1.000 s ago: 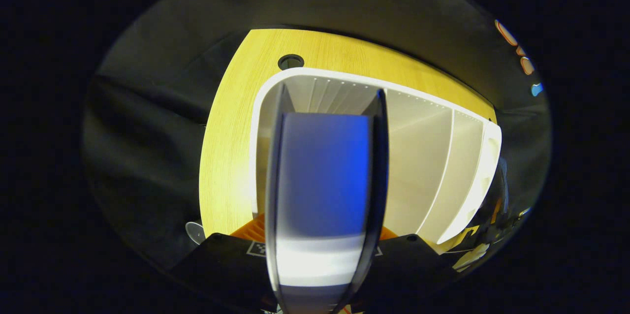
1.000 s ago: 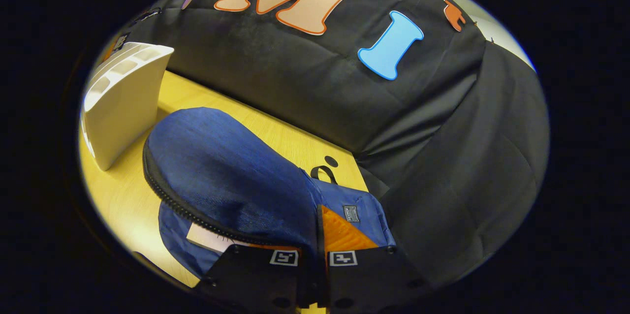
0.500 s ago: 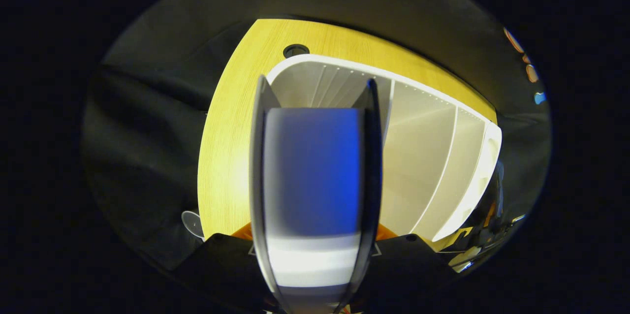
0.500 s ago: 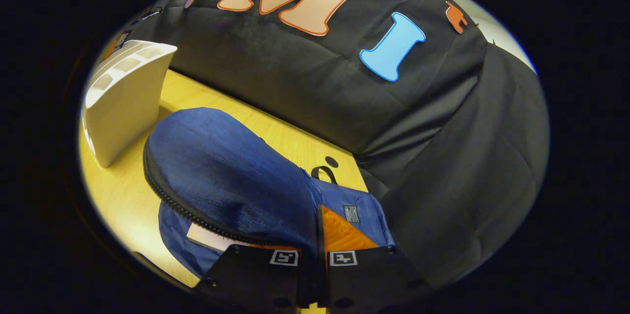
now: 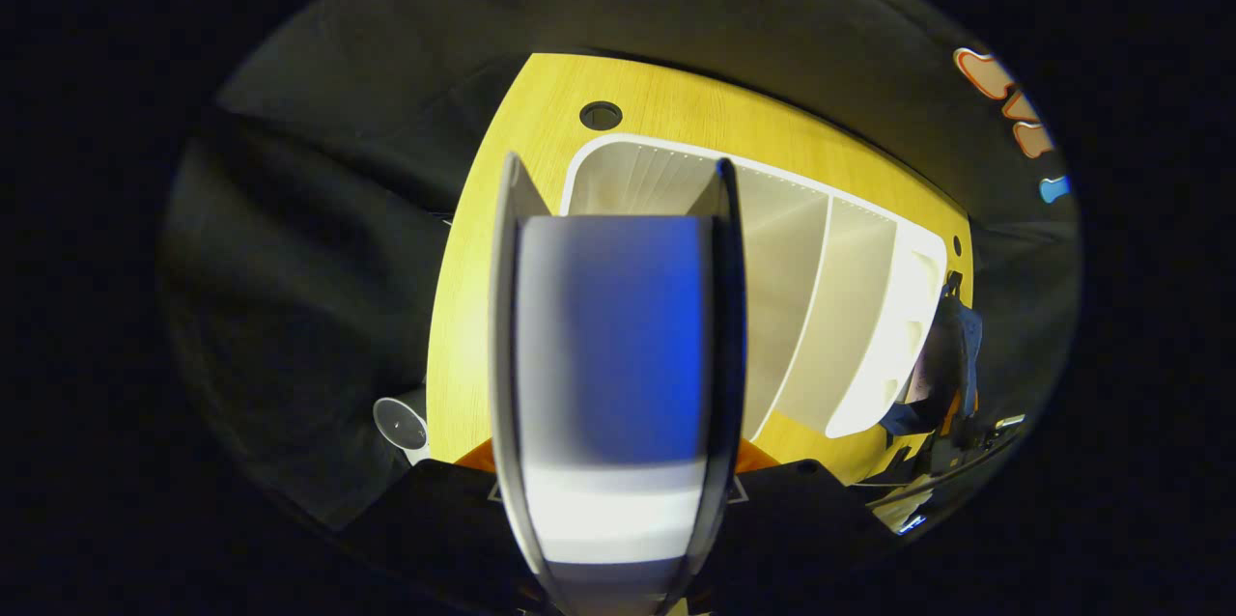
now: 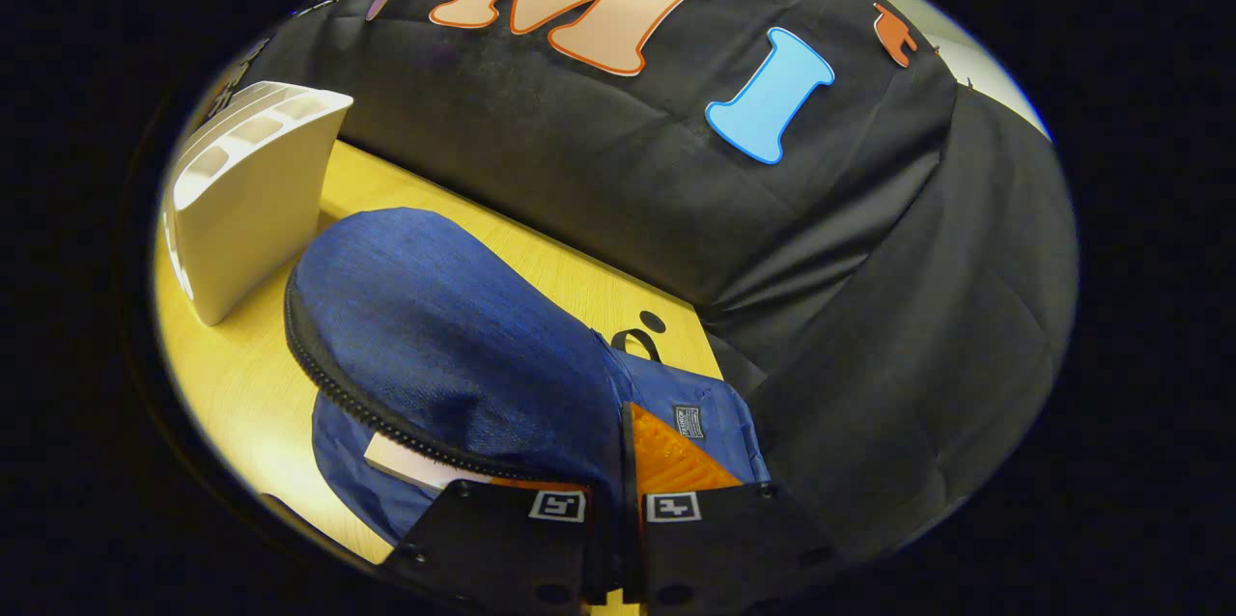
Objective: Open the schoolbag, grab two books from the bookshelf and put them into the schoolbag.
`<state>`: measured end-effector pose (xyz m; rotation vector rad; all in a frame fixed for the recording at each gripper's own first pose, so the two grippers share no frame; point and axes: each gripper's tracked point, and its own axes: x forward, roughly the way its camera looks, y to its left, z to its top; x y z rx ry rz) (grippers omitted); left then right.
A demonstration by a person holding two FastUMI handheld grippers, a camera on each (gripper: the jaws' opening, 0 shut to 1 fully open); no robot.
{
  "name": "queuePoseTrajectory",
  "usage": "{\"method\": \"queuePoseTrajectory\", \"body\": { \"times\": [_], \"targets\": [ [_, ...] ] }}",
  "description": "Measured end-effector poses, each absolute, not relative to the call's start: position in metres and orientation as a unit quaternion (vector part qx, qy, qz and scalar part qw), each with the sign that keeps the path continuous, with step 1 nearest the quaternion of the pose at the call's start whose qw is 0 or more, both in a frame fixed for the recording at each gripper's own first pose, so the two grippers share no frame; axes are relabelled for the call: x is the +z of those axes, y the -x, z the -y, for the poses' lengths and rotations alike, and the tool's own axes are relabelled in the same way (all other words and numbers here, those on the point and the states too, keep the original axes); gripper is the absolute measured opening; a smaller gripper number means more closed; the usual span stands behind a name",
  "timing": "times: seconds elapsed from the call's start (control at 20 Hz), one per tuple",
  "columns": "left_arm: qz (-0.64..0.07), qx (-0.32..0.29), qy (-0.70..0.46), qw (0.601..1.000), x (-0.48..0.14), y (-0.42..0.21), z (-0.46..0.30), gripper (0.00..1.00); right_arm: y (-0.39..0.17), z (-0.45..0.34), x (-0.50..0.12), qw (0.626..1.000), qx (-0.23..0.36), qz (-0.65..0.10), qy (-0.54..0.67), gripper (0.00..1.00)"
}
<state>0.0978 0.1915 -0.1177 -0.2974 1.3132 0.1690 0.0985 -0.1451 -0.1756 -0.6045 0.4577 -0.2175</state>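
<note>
Above the white plastic slotted bookshelf (image 5: 850, 307) on the yellow wooden table (image 5: 483, 307), the left gripper (image 5: 618, 442) clamps a stiff blue-covered book (image 5: 613, 336) by its edge, while the right gripper (image 6: 623, 510) pinches the soft blue fabric schoolbag's (image 6: 454, 346) flap open.

Blue and white book (image 5: 613, 346); white bookshelf (image 5: 850, 307) on a yellow wood-grain table (image 5: 463, 307); dark blue woven schoolbag (image 6: 444, 346) with black zipper (image 6: 367, 408) and orange lining
</note>
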Motion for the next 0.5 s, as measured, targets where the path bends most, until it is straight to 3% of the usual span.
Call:
{"method": "queuePoseTrajectory", "body": {
  "times": [0.5],
  "targets": [
    [-0.591, 0.101, 0.170, 0.782, -0.037, -0.041, -0.160, 0.43, -0.096, 0.149, -0.173, 0.930, -0.092, -0.217, 0.284, 0.07]
  ]
}}
